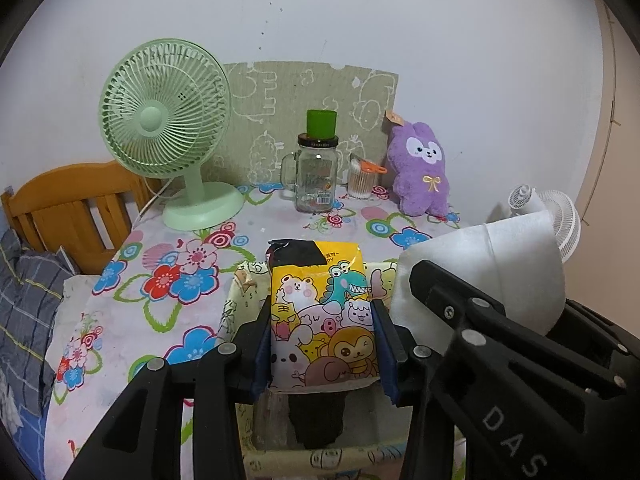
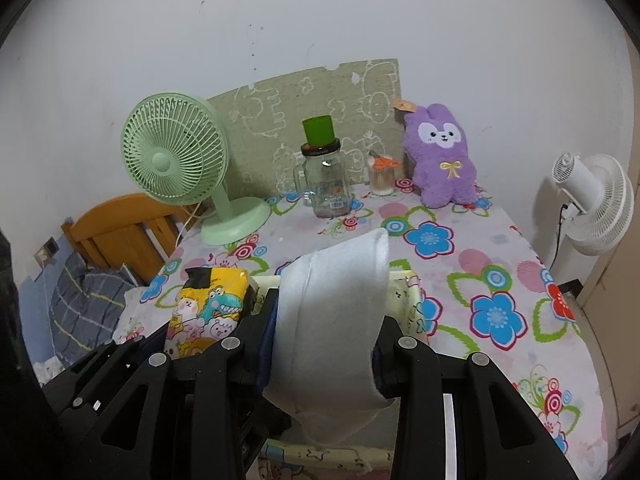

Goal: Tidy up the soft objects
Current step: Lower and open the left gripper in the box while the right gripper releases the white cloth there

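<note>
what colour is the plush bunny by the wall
Purple plush bunny, white face, small gold bow; clearest in the right wrist view.

The storage box (image 1: 244, 280) is mostly hidden behind the yellow cartoon pack (image 1: 320, 312) and the black fingers (image 1: 260, 344), so what lies inside it cannot be told. In the right wrist view the white folded cloth (image 2: 332, 320) covers the box's middle and its own lower end runs behind the gripper frame. The print on the glass jar (image 1: 316, 180) label is too small to read, and the bed (image 1: 28, 300) is cut off at the left edge.
</note>
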